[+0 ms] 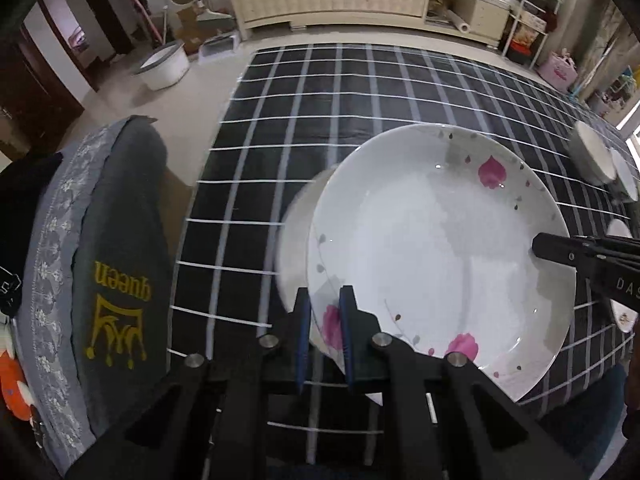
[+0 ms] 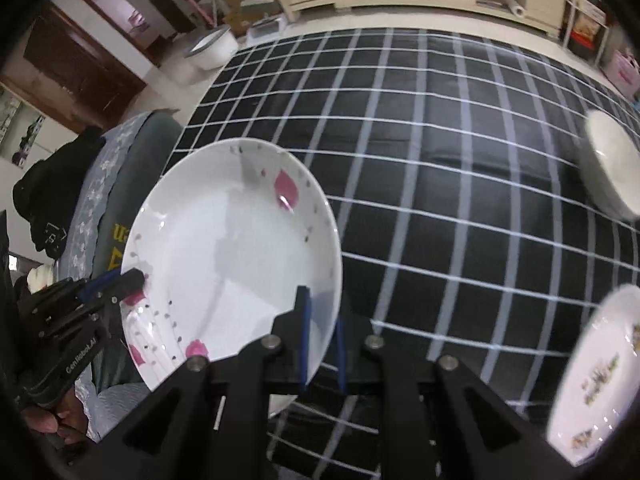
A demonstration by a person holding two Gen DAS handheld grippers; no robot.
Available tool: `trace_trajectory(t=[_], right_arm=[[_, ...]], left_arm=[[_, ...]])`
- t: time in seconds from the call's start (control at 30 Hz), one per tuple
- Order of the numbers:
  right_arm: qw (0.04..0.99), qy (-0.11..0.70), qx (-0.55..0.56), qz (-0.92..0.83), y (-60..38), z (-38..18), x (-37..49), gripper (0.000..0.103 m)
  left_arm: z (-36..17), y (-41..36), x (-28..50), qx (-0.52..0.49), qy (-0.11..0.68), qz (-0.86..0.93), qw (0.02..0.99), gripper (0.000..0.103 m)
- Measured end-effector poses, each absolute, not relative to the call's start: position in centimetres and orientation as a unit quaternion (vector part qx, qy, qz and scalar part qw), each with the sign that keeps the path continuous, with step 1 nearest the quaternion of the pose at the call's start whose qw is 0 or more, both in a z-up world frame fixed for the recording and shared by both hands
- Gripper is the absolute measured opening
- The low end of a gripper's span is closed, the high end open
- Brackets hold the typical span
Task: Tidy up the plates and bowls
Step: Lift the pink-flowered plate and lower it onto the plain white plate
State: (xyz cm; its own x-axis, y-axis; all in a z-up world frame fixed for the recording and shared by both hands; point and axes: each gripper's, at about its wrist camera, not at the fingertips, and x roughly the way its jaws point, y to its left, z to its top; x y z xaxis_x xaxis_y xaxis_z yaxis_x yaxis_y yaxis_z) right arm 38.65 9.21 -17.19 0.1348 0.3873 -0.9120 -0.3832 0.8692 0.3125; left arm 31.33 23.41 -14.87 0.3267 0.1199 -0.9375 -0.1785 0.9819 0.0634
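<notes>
Plate (image 1: pixel 432 256) held beside cushion (image 1: pixel 116 260), above another plate (image 1: pixel 294 232).

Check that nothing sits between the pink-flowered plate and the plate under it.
Nothing visible does. The pink-flowered plate, pinched at opposite rims by the left gripper and right gripper, hangs partly over the white plate, with no object between.
</notes>
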Motion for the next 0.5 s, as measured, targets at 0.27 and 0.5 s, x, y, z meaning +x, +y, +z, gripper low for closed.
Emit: trace_trajectory(t=[0.27, 0.5], right_arm=[[0.743, 0.617, -0.014, 0.258, 12.2, -19.8, 39.4, 0.014], [0.743, 0.621, -0.002, 0.25, 11.8, -19.9, 39.7, 0.013]], left_arm=[[-18.4, 26.6, 32.3, -0.028, 0.584, 0.097, 0.805, 0.013], [-19.0, 27.2, 32.6, -0.049, 0.587, 0.085, 0.804, 0.012]])
